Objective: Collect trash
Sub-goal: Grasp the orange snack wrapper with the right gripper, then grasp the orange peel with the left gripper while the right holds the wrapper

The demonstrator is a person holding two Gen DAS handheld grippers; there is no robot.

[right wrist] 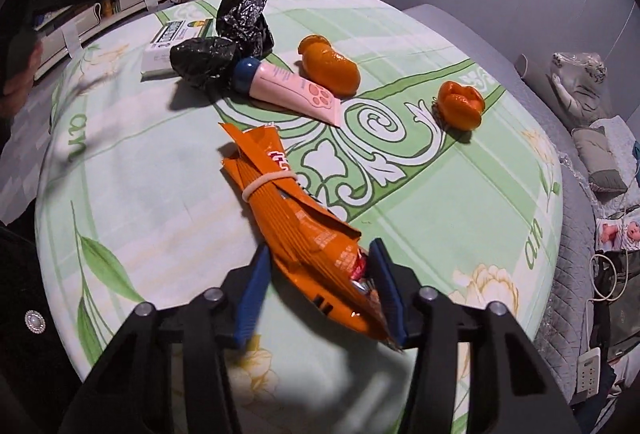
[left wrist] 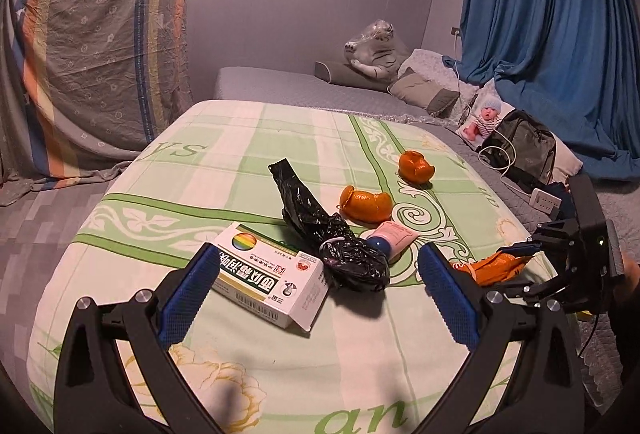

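On a green-patterned cloth (left wrist: 280,362) lies the trash. There is a white medicine box (left wrist: 264,282) (right wrist: 168,46), a crumpled black plastic bag (left wrist: 348,254) (right wrist: 224,42) and a pink tube (left wrist: 390,238) (right wrist: 288,86). Two orange peels (left wrist: 366,204) (left wrist: 416,166) lie farther back. My left gripper (left wrist: 316,266) is open, low over the cloth, its blue pads either side of the box and black bag without touching them. My right gripper (right wrist: 320,274) (left wrist: 508,268) is shut on the near end of an orange snack bag (right wrist: 288,210) (left wrist: 492,266), which lies on the cloth with a rubber band round it.
Beyond the cloth's far edge is a grey bed (left wrist: 280,82) with pillows and a wrapped plush tiger (left wrist: 376,46). A blue curtain (left wrist: 552,14) hangs at the right. A dark bag (left wrist: 524,146), cables and a white power strip (left wrist: 546,200) lie beside the cloth.
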